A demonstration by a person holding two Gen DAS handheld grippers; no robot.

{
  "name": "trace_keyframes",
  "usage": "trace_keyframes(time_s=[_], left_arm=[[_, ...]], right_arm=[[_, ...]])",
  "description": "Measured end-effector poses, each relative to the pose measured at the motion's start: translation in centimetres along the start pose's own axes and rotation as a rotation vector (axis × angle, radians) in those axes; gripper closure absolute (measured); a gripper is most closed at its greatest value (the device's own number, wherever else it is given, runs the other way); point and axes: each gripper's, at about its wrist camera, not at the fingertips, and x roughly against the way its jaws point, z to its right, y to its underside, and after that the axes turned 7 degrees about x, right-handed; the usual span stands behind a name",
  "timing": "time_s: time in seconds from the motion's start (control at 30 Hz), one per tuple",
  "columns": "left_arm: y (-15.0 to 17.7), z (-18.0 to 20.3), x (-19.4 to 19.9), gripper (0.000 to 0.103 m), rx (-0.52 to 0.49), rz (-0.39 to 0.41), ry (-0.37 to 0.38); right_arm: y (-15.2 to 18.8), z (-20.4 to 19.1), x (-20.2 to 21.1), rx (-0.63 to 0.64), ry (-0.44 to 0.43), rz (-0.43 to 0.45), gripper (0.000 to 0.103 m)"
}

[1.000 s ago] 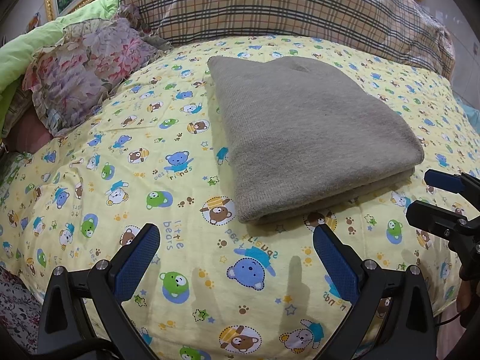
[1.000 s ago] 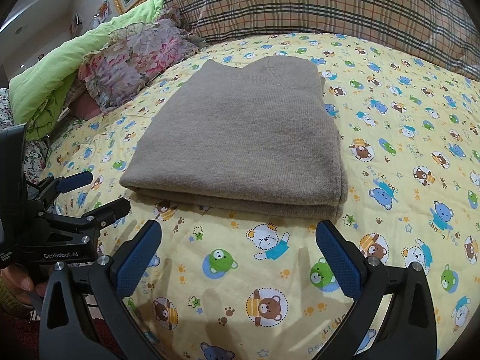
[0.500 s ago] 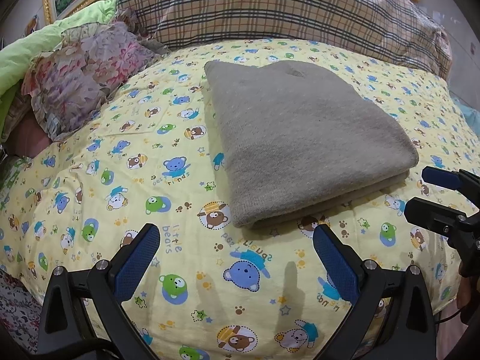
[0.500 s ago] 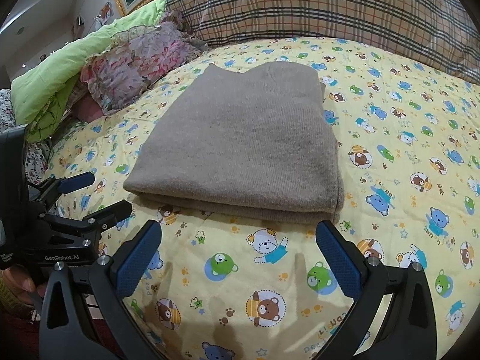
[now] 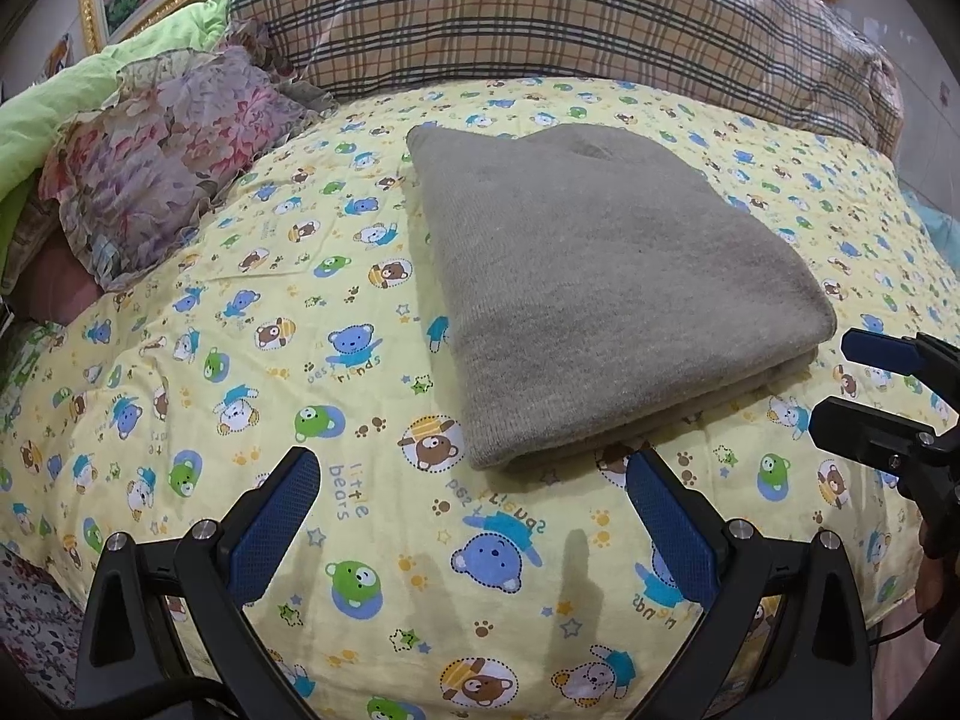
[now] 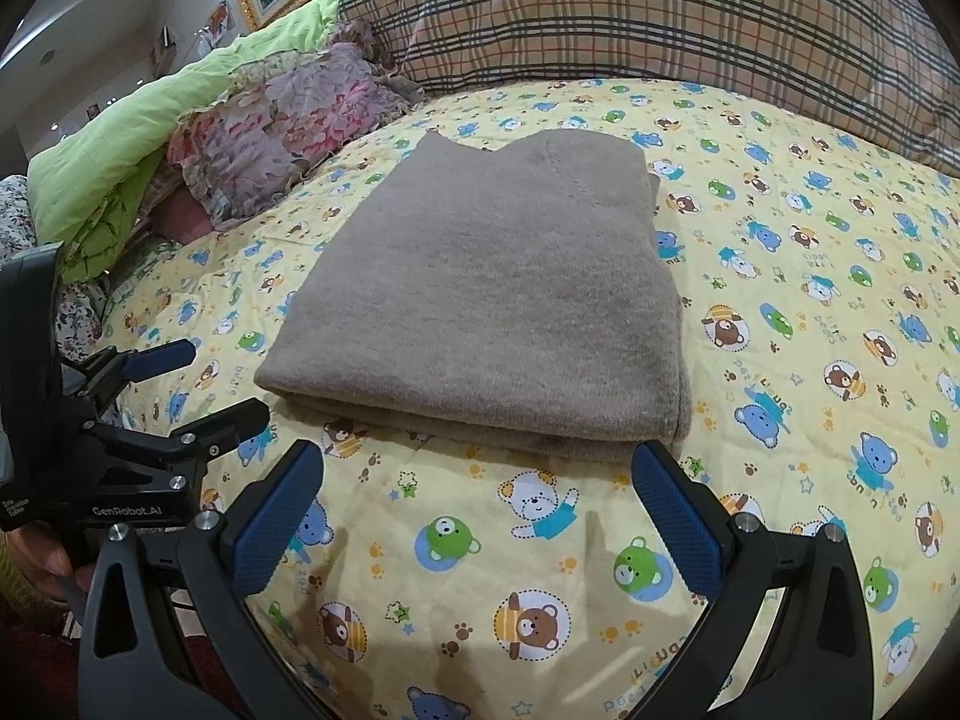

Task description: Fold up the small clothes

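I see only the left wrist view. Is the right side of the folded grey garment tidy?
Observer: Mostly; on the grey garment, a lower layer peeks out at the far right corner.
Operator: Does the right claw hold anything?
Observer: No, the right claw is open and empty, short of the near edge.
Operator: And my left claw?
Observer: The left claw is open beside the near left corner, gripping nothing.

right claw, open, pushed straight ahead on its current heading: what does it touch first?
Probably the folded brown garment: its near folded edge lies just ahead of the right claw, centred between the open fingers. The claw seems to sit slightly above the bear-print sheet, so it might graze that first; depth is unclear.
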Motion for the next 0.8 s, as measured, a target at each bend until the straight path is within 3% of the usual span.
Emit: trace_keyframes(time_s=[0.4, 0.8], left_arm=[[-2.2, 0.2, 0.0, 0.001, -0.048, 0.025, -0.027], [-2.9, 0.0, -0.8, 0.001, -0.043, 0.017, -0.037]], right_arm=[[-2.6, 0.1, -0.3, 0.060, -0.031, -0.027, 0.001], [-3.0, 0.5, -0.9, 0.067, -0.050, -0.036, 0.001]])
